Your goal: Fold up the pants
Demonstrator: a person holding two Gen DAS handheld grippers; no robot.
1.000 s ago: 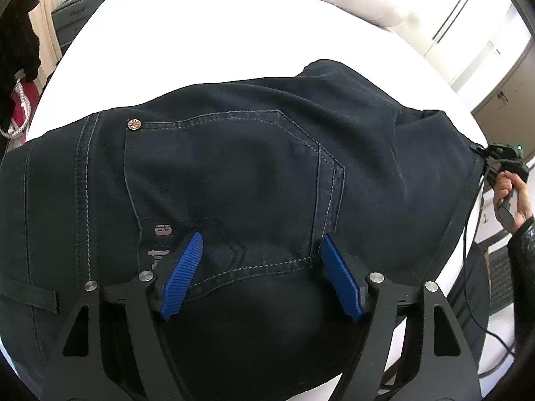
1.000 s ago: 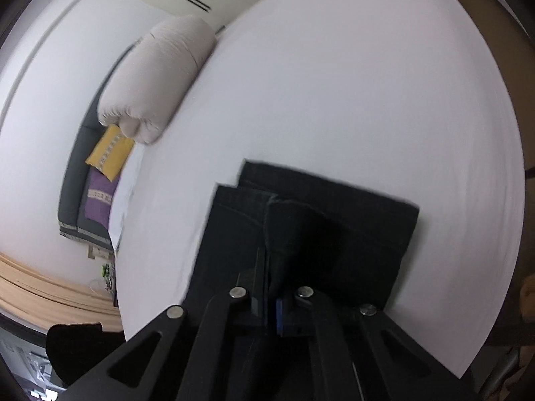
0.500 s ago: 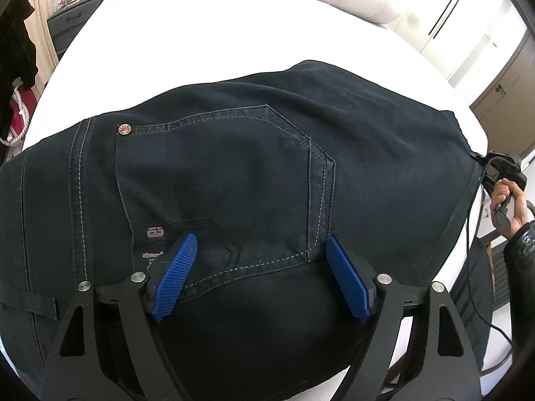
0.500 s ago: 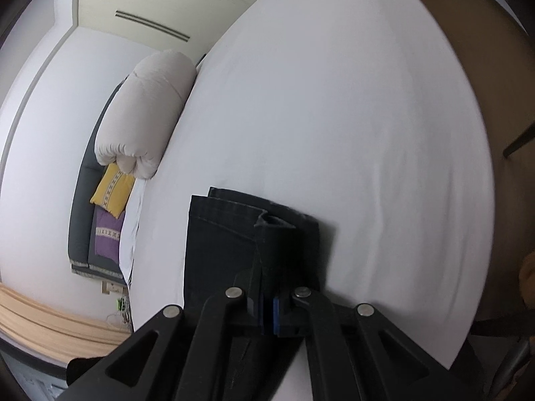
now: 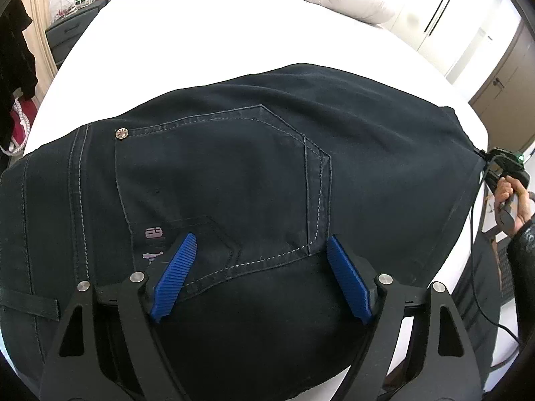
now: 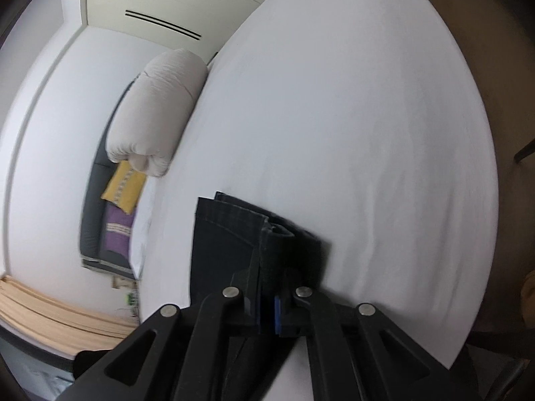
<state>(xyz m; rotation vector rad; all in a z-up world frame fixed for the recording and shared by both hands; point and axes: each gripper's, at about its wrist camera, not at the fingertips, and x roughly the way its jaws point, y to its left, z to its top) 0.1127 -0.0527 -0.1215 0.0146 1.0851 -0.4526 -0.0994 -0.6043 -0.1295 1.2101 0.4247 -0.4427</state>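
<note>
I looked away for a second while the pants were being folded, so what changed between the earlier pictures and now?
The left gripper has just been opening over the back pocket; its pads are clear of the cloth. In the right wrist view less of the dark pants shows ahead of the right gripper. Unchanged: the right gripper stays clamped on the hem and the pants lie on the white bed.

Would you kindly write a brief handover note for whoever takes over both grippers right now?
Left gripper: jaws open, just widened, blue pads standing apart over the back pocket of the dark navy denim pants; nothing gripped.
Right gripper: shut on the pants' layered hem end.
Pants lie on the white bed sheet.
Done: legs appear stacked.
Left: probably carry the hem end toward the waist and smooth.
</note>
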